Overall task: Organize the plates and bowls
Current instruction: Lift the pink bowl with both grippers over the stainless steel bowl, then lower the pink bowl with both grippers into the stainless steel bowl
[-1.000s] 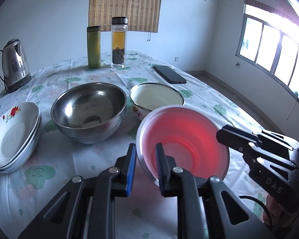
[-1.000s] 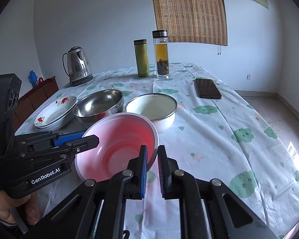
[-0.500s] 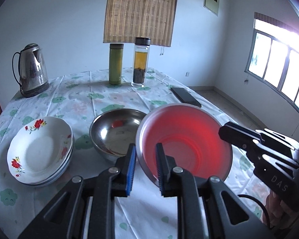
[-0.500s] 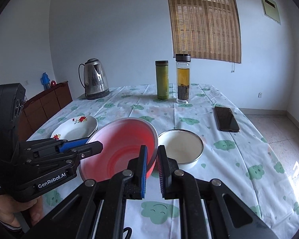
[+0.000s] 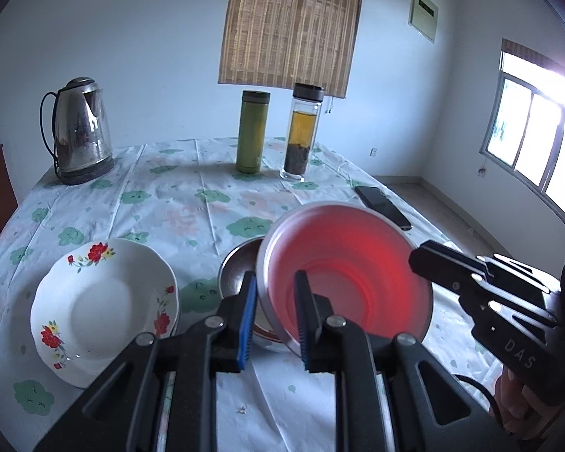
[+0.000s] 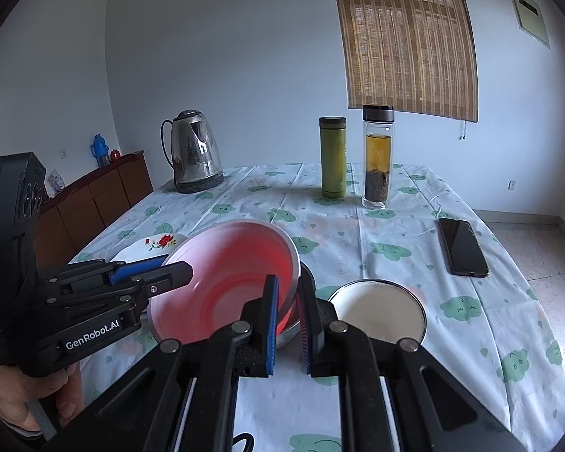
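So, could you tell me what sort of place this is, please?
Most likely a dining room in a home: a table under a patterned cloth, with an electric kettle, tea bottle and floral plates on it.

Both claws are pinching the same pink bowl [image 5: 348, 275] from opposite sides, holding it up off the counter and tilted. The left claw [image 5: 273, 318] has its blue-padded fingers closed on the rim nearest it, one finger inside and one outside, and the right claw [image 6: 287, 322] does the same on its own side. A bare hand [image 6: 26, 391] wraps the left claw's handle, down at the lower left of the right claw.
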Demonstrator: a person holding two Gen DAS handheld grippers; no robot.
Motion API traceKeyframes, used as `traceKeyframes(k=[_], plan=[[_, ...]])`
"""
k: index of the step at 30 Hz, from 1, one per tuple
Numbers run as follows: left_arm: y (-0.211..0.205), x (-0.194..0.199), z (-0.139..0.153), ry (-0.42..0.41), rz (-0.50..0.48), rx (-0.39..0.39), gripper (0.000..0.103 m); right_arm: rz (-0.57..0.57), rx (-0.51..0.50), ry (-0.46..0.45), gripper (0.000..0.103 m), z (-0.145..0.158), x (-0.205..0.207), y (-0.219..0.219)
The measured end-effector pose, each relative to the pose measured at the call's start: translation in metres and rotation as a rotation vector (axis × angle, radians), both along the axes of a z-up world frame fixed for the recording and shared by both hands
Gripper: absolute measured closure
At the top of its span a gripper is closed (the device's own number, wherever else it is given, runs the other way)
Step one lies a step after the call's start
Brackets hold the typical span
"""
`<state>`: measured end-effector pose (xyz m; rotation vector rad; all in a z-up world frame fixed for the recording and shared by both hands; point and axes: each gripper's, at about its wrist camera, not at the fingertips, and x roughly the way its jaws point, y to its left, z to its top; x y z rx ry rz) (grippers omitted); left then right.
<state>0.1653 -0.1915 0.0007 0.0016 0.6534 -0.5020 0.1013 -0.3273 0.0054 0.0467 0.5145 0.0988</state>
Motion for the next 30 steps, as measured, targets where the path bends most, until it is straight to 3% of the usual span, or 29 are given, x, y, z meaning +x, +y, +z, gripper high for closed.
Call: traceKeyframes(k=[30], plan=[[0.003,0.035,-0.017,-0.010,0.043,-0.028,0.086,0.008,0.045,0.002,0.092,-0.019,0.044,-0.005]])
